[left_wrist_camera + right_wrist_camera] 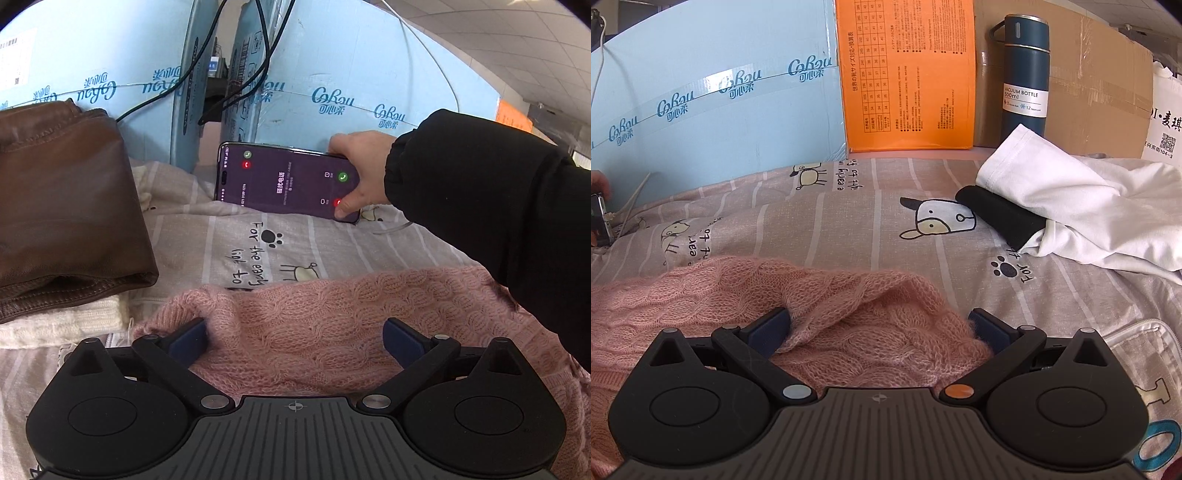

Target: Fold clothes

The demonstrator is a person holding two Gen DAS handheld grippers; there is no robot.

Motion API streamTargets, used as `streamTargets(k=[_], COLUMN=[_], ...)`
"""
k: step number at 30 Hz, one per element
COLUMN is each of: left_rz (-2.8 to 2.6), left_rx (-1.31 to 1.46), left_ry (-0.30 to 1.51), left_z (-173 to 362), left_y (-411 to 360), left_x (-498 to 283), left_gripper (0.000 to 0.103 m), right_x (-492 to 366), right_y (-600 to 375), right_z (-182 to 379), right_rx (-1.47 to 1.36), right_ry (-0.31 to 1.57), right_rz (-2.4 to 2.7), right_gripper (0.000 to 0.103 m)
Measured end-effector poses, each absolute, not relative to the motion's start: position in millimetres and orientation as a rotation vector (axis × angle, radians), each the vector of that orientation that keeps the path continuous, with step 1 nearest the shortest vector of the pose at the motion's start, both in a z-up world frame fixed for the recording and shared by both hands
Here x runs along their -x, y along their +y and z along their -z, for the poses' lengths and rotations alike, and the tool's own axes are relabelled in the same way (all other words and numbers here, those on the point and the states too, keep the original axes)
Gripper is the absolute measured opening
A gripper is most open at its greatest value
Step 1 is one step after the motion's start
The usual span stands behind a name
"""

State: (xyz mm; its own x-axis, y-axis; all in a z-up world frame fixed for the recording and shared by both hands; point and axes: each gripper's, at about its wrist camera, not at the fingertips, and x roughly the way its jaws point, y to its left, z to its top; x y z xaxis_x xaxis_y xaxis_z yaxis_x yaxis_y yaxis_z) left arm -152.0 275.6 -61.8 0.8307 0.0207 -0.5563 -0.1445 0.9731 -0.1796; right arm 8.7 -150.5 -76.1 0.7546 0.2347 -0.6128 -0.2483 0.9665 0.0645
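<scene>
In the left wrist view, the left claw [294,338] stands spread over the pink sweater [314,317] on the bed [207,236], gripping nothing; beyond the sweater a hand [360,173] taps a phone [288,182], so folding may stall. In the right wrist view, the right claw [879,330] is spread too, sweater bunched between its fingers, likely to snag; a white garment [1082,206] lies beyond to the right.

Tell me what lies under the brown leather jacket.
A cream knit sticks out beneath the brown leather jacket, on the striped sheet. How far it runs underneath is hidden.
</scene>
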Motion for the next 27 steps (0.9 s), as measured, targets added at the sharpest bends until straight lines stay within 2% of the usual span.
streamTargets(k=[27], left_rz=[-0.08], left_rx=[0.232], left_ry=[0.583], left_z=[61.5], left_y=[276.8], left_x=[153.5], left_gripper=[0.103], right_x=[-9.0], right_y=[-150.7], right_z=[76.1], right_rx=[0.021], right_ry=[0.665], right_rz=[-0.264], right_gripper=[0.103])
